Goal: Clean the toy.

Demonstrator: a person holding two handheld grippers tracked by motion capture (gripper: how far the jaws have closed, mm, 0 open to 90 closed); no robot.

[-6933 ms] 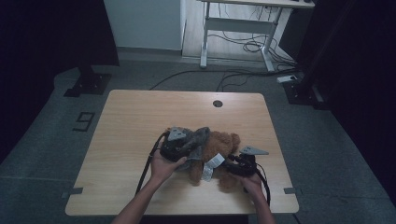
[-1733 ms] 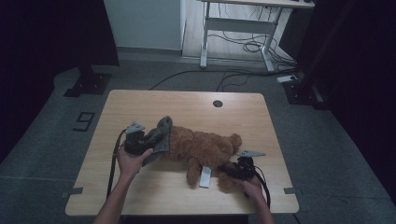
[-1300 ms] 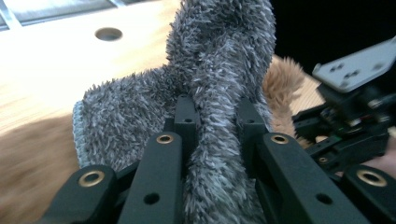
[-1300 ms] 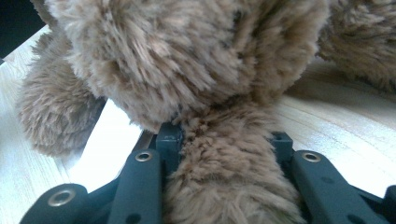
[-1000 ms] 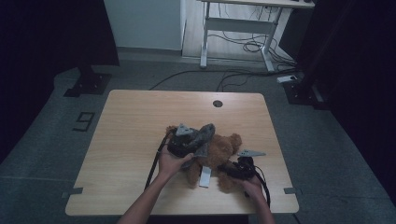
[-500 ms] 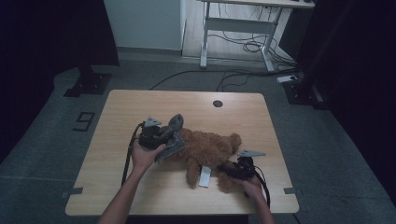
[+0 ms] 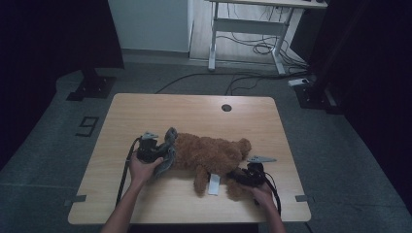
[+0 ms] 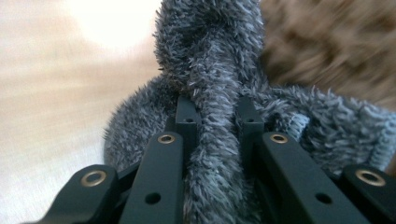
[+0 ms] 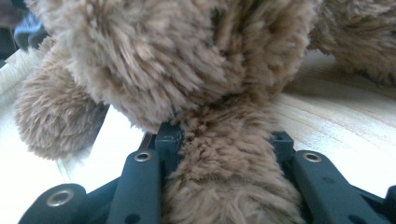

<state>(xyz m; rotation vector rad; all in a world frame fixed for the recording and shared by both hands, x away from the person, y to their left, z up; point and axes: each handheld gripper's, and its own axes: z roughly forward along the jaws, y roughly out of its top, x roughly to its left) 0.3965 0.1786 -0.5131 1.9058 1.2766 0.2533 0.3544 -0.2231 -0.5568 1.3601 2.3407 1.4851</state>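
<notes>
Left gripper [image 8: 217, 116]: two black jaws with brass-ringed holes, closed on a fold of grey cloth [image 8: 219, 93]. The cloth is shaggy and fleecy, with a knitted ribbed edge seen at the right of the left gripper view. In the high view the left gripper [image 7: 154, 154] is held at the left end of the toy, the grey cloth [image 7: 167, 148] bunched and standing up against it.

Right gripper [image 9: 226, 140]: black jaws of the same make, clamped on a thick limb of the teddy bear [image 9: 187, 60]. The limb is pressed between them, its fur spilling over both jaws. In the high view the right gripper [image 7: 235, 177] is seen at the near right of the toy, a grey three-cornered plate above it.

Teddy bear [image 7: 209, 155]: brown, long-piled plush, rounded and soft, laid lengthwise on its side across the near middle of the table. A white tag [image 7: 214, 184] is seen lying flat just beside a leg.

Table [image 7: 194, 111]: pale wood grain, rectangular with rounded corners, a small round dark hole [image 7: 226, 108] near the far edge.
</notes>
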